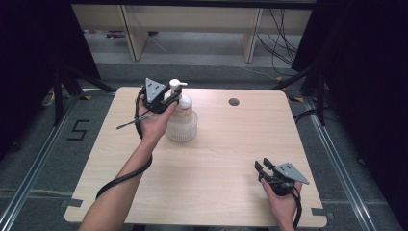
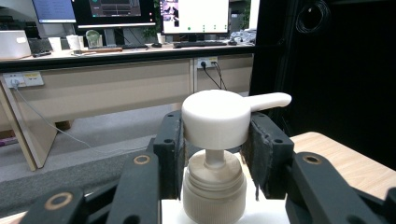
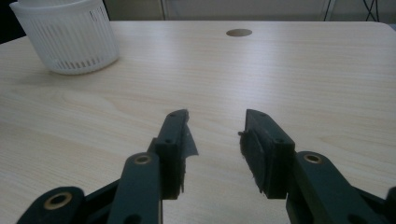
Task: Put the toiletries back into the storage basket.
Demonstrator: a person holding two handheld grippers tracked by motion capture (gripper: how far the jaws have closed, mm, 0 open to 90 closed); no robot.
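We see the pump bottle [image 1: 181,107] standing upright inside the white slatted basket [image 1: 182,129], toward the far left part of the desk [image 1: 216,163]. Our left tool [image 1: 169,99] is clenched on the bottle's pump head [image 2: 215,119], one black jaw pressing on each side of it, the nozzle pointing away past the right jaw. The ribbed collar [image 2: 214,189] sits just below the jaws. Well apart from the basket, near the desk's front right corner, our right tool [image 1: 262,168] rests on the desk with its jaws spread and nothing between them. A round cable hole [image 1: 234,102] lies right of the basket.
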